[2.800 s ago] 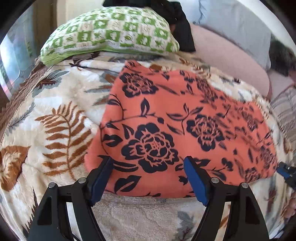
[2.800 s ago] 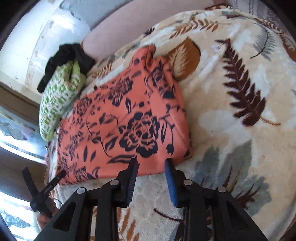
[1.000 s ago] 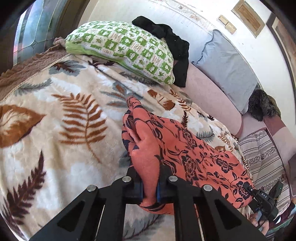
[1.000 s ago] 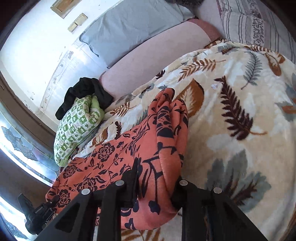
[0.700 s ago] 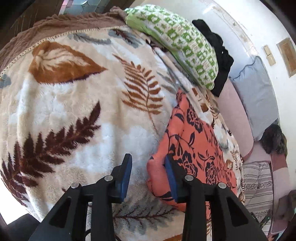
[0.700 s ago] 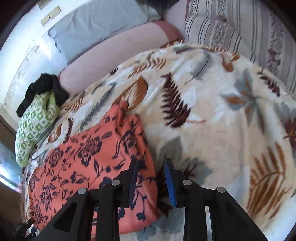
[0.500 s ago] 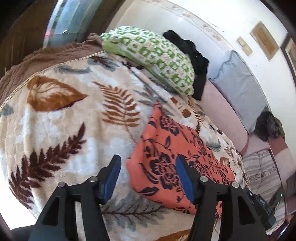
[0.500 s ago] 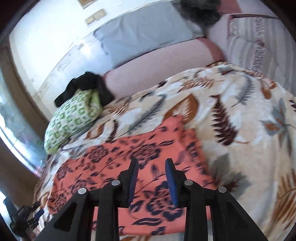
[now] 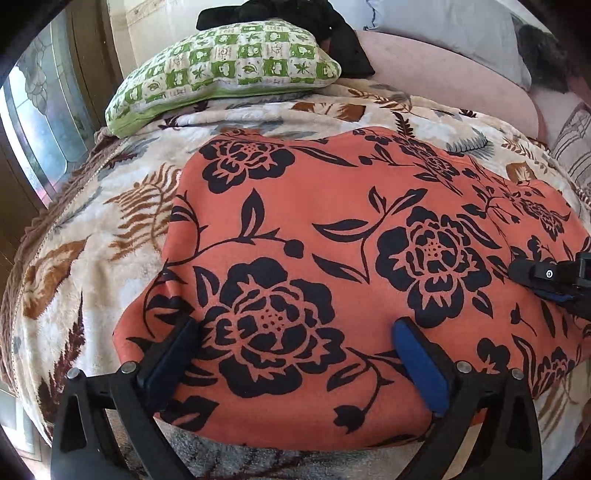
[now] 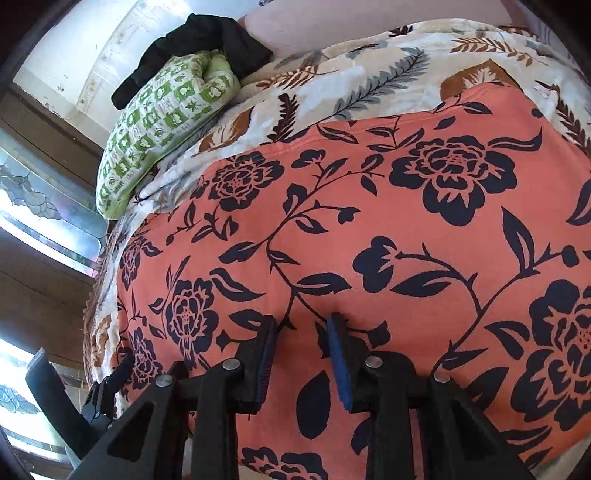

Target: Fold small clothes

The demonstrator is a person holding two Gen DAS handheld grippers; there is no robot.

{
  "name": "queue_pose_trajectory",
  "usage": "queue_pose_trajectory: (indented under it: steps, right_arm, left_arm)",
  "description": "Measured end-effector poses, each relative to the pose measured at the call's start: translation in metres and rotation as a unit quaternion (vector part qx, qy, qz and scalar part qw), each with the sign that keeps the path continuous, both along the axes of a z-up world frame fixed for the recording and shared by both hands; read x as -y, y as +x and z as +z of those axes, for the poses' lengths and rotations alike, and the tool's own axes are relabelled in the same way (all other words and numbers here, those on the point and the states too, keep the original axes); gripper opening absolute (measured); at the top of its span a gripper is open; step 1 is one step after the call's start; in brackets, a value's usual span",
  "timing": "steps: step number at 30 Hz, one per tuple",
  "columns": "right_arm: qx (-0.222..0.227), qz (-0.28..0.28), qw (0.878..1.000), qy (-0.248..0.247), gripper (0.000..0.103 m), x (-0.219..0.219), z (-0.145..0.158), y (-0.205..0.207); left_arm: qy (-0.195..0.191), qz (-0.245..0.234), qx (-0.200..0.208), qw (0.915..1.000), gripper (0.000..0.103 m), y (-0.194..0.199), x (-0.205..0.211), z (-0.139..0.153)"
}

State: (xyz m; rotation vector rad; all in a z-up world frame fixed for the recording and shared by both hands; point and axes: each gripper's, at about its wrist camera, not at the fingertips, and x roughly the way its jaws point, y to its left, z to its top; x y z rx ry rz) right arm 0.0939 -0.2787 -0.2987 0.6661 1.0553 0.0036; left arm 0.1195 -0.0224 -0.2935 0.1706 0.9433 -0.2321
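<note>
An orange cloth with black flowers (image 9: 332, 229) lies folded and flat on the leaf-patterned blanket (image 9: 92, 229). My left gripper (image 9: 295, 332) hovers over the cloth's near left part. Its jaws are opening wide, and nothing is pinched between them. In the right wrist view the same cloth (image 10: 369, 221) fills the frame. My right gripper (image 10: 302, 325) points down at it with a narrow gap between the jaws, its tips at the fabric without clamping it. The right gripper (image 9: 546, 273) also shows at the right edge of the left wrist view. The left gripper (image 10: 110, 376) shows at the lower left of the right wrist view.
A green checked pillow (image 9: 229, 62) lies at the far end of the bed with a black garment (image 9: 288, 14) behind it. A pink backrest (image 9: 443, 74) and a grey cushion (image 9: 443, 22) run along the far side. A window (image 9: 40, 122) stands at the left.
Both grippers let go of the cloth they had lifted and folded over. They swung back and came down close over it. The left jaws spread wide and the cloth now lies flat.
</note>
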Motion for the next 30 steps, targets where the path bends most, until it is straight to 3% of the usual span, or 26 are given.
queue_pose_trajectory:
  steps: [6, 10, 11, 13, 14, 17, 20, 21, 23, 25, 28, 30]
  right_arm:
    - [0.013, -0.001, 0.999, 0.038, 0.033, 0.008, -0.002, -0.003]
    - [0.011, 0.021, 0.998, 0.055, 0.033, 0.012, -0.001, -0.009]
    - [0.010, 0.025, 0.998, 0.062, 0.033, 0.014, -0.001, -0.011]
    - [0.009, 0.029, 0.997, 0.077, 0.033, 0.018, -0.002, -0.015]
    - [0.008, 0.028, 0.996, 0.085, 0.033, 0.020, -0.003, -0.017]
    - [0.007, 0.024, 0.995, 0.093, 0.033, 0.021, -0.003, -0.019]
    - [0.007, 0.024, 0.996, 0.081, 0.033, 0.019, -0.002, -0.020]
    - [0.007, 0.026, 0.997, 0.078, 0.033, 0.019, -0.002, -0.019]
    - [0.008, 0.029, 0.997, 0.076, 0.033, 0.019, -0.001, -0.018]
    - [0.010, 0.029, 0.996, 0.080, 0.033, 0.019, -0.002, -0.018]
    - [0.013, 0.023, 0.996, 0.082, 0.033, 0.019, -0.001, -0.019]
    - [0.030, 0.021, 0.997, 0.061, 0.033, 0.014, 0.006, -0.021]
  left_arm:
    - [-0.015, -0.040, -0.029, 0.9987, 0.103, -0.012, -0.014, 0.009]
    - [-0.072, 0.016, -0.046, 0.9962, 0.103, -0.033, -0.047, 0.018]
    - [-0.098, 0.040, -0.066, 0.9923, 0.103, -0.036, -0.060, 0.015]
    - [-0.166, 0.086, -0.105, 0.9766, 0.103, -0.041, -0.088, 0.007]
    - [-0.198, 0.101, -0.105, 0.9693, 0.103, -0.043, -0.099, 0.008]
    - [-0.243, 0.115, -0.094, 0.9586, 0.103, -0.043, -0.104, 0.018]
    - [-0.284, 0.115, -0.131, 0.9428, 0.102, -0.032, -0.094, 0.010]
    - [-0.298, 0.120, -0.139, 0.9368, 0.094, -0.029, -0.090, 0.005]
    - [-0.299, 0.133, -0.123, 0.9368, 0.076, -0.025, -0.086, 0.002]
    - [-0.307, 0.140, -0.118, 0.9339, 0.043, -0.018, -0.084, 0.000]
    - [-0.342, 0.164, -0.117, 0.9177, 0.031, -0.011, -0.091, -0.004]
    - [-0.354, 0.158, -0.100, 0.9165, 0.029, -0.011, -0.089, 0.003]
